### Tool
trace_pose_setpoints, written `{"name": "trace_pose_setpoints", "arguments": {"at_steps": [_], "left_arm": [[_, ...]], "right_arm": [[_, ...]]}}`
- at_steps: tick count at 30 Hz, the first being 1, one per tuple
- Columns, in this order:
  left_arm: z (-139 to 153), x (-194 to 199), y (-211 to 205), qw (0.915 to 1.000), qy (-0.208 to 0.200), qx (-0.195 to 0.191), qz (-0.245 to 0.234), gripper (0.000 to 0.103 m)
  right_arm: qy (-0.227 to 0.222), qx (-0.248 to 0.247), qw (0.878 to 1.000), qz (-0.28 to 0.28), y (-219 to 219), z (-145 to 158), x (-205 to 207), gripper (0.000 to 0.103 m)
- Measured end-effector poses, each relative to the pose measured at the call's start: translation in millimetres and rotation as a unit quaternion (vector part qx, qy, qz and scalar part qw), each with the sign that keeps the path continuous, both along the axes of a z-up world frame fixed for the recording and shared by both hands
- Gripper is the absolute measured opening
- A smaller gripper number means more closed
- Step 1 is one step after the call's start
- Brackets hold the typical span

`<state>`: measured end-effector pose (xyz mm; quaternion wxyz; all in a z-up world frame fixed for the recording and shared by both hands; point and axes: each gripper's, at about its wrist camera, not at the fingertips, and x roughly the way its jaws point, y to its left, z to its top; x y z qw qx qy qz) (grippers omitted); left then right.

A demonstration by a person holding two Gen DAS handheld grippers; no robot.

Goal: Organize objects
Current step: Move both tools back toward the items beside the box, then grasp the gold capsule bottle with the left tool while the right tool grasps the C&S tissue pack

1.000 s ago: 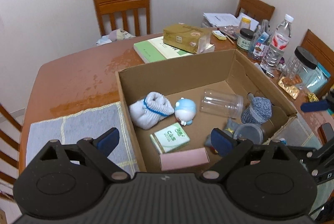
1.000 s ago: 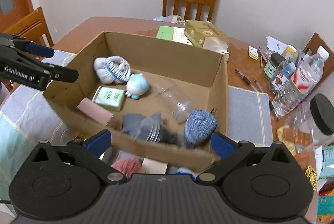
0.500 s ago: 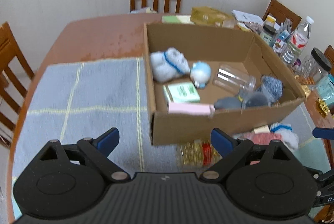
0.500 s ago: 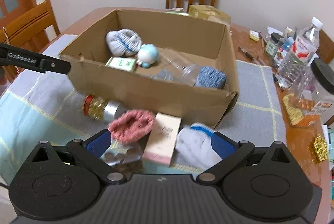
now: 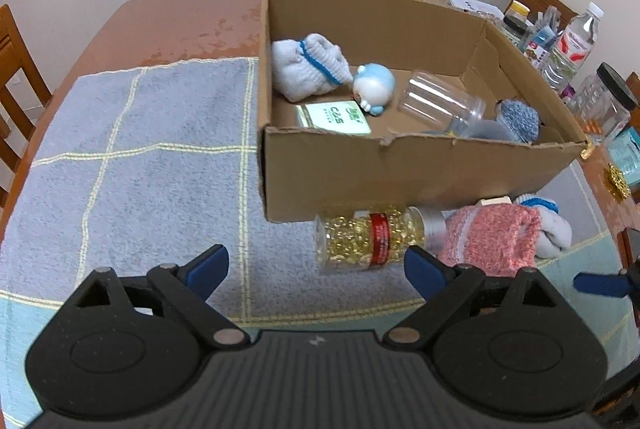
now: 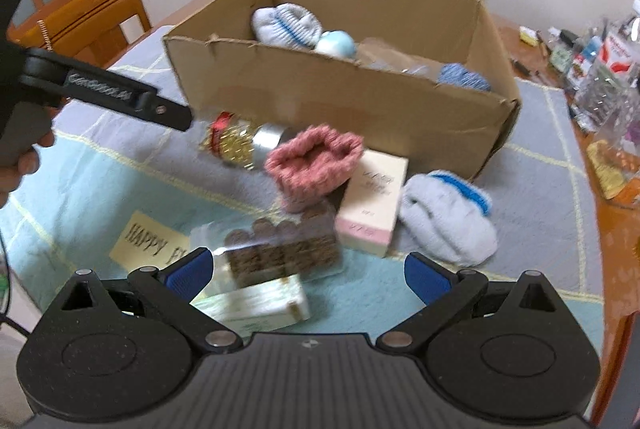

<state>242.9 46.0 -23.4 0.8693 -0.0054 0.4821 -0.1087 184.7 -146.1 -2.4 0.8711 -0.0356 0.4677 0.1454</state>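
Now both grippers have pulled back from over the cardboard box (image 5: pixel 420 169) and look at it from the near side, so the things lying in front of it show.

The left gripper (image 5: pixel 316 269) is wide open and holds nothing. The right gripper (image 6: pixel 306 271) is wide open and empty too.

I think the next job is to pick up what is not yet packed. On the cloth on the surface, just by the box, lie a jar of gold capsules (image 5: pixel 370 237), a pink sock (image 6: pixel 314 163), a pink and white carton (image 6: pixel 374 203), a white and blue sock (image 6: pixel 448 217) and a pack of brown cookies (image 6: pixel 280 253).

A yellow note (image 6: pixel 148 243) reads "HAPPY". A green pack (image 5: pixel 334 117) in the box reads "C&S". The left gripper's side has blurry writing that I cannot read.
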Motion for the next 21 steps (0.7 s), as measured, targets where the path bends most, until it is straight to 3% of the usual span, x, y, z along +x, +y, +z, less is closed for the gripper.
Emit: {"name": "trace_pose_setpoints", "arguments": {"at_steps": [4, 9, 21], "left_arm": [[-3.5, -3.1, -6.2, 0.9999, 0.005, -0.002, -0.011, 0.094], [-7.5, -4.4, -12.8, 0.9997, 0.012, -0.002, -0.019, 0.094], [-10.1, -4.8, -26.1, 0.9993, 0.017, -0.010, -0.033, 0.094]], "right_arm": [[0.012, 0.010, 1.000, 0.026, 8.0, -6.5, -5.5, 0.103], [0.013, -0.015, 0.999, 0.042, 19.3, -17.3, -11.7, 0.103], [0.039, -0.030, 0.999, 0.000, -18.8, -24.5, -29.7, 0.103]]}}
